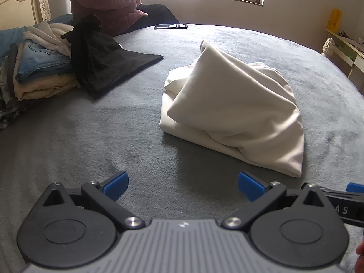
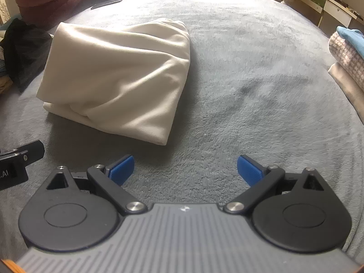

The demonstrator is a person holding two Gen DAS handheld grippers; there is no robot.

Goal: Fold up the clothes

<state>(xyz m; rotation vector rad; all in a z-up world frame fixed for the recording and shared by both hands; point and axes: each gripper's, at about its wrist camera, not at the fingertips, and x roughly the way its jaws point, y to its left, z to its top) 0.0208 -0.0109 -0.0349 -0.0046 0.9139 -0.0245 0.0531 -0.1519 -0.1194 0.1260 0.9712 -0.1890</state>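
2 empty grippers: your left gripper (image 1: 183, 187) and right gripper (image 2: 184, 170) hover with jaws spread over the grey fleece bed (image 2: 250, 79). Ahead lies the loosely folded cream cotton garment (image 2: 118, 75); pinch its near corners together, then flatten.

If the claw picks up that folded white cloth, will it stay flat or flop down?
Probably flop: the folded cream-white cloth garment shows soft creases and one flap already puffs up loosely. It likely unfolds if lifted by one edge. It should not slide easily on the fuzzy grey blanket.
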